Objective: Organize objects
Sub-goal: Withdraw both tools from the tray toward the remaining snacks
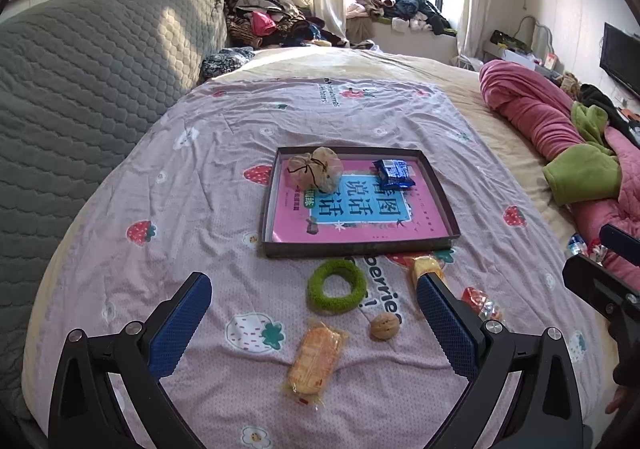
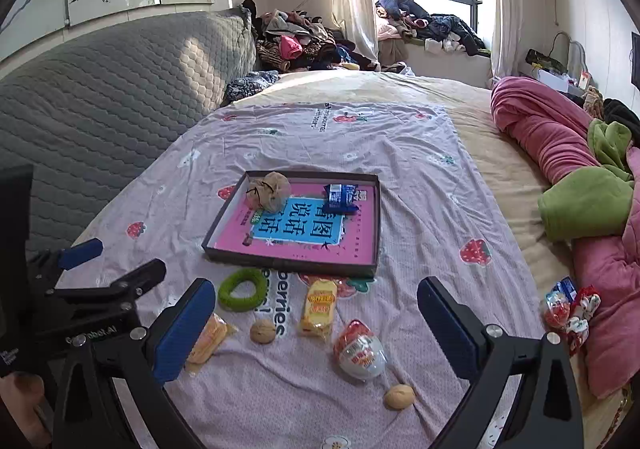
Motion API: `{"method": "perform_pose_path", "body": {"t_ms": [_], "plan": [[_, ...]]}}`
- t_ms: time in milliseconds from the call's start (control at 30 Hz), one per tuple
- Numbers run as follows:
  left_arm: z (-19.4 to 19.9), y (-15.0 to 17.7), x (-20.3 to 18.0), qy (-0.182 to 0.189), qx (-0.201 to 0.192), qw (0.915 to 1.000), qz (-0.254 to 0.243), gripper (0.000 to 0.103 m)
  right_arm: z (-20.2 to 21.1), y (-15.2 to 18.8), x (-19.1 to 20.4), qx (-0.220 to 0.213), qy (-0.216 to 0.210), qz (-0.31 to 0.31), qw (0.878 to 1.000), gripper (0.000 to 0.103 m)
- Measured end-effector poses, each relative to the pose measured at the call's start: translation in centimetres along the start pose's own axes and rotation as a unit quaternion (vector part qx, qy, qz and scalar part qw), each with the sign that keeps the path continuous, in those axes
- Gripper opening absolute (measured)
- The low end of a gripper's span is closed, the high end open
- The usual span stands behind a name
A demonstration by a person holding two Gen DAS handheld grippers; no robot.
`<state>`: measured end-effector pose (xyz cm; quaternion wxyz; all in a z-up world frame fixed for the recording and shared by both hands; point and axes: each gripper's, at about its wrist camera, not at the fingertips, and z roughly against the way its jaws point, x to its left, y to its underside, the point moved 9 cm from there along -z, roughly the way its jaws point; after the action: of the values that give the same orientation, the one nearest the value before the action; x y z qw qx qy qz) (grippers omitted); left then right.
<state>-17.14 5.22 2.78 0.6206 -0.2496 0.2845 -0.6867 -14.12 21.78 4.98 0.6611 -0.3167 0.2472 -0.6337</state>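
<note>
Bed (image 1: 460, 97) fills both views; grey quilted headboard (image 1: 80, 97) bounds its left edge, and a rolled pink blanket (image 1: 532, 109) with green lining lies along the right.

Pink strawberry sheet (image 1: 208, 177) is spread over the middle. Its far edge stops short of the clothes pile (image 1: 272, 21), with bare beige bedding beyond.

Dark shallow tray (image 1: 440, 193) sits mid-sheet, low rim on all four sides. Inside: a pink book lying flat (covers most of the floor), a tan drawstring pouch (image 1: 316, 169) in the far-left corner, a blue snack packet (image 1: 394, 173) at the far right.

Loose items sit between the tray's near rim and the grippers:
- green ring (image 1: 337, 286), just off the near rim
- yellow wrapped cake (image 2: 319, 307), beside the ring
- orange cracker pack (image 1: 314, 361), nearest the left gripper
- egg-shaped wrapped toy (image 2: 360, 351)
- two walnuts: walnut (image 1: 385, 325) near the ring, second walnut (image 2: 399, 396) at the near edge

Left gripper (image 1: 314, 293): jaws wide apart, nothing between them, above the ring/cracker area. Right gripper (image 2: 316, 299): jaws wide apart, holding nothing, above the cake and toy.

Open sheet lies left of the tray and to its right, up to the blanket. More wrapped snacks (image 2: 568, 309) lie against the blanket edge.
</note>
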Motion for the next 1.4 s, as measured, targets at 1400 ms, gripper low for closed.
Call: {"method": "perform_pose_path", "body": {"t_ms": [1400], "plan": [[-2.5,8.7,-1.0,-0.005,0.035,0.9988,-0.033,0.102,-3.1,9.2,-2.7,0.045,0.037,0.062,0.996,0.102]]}}
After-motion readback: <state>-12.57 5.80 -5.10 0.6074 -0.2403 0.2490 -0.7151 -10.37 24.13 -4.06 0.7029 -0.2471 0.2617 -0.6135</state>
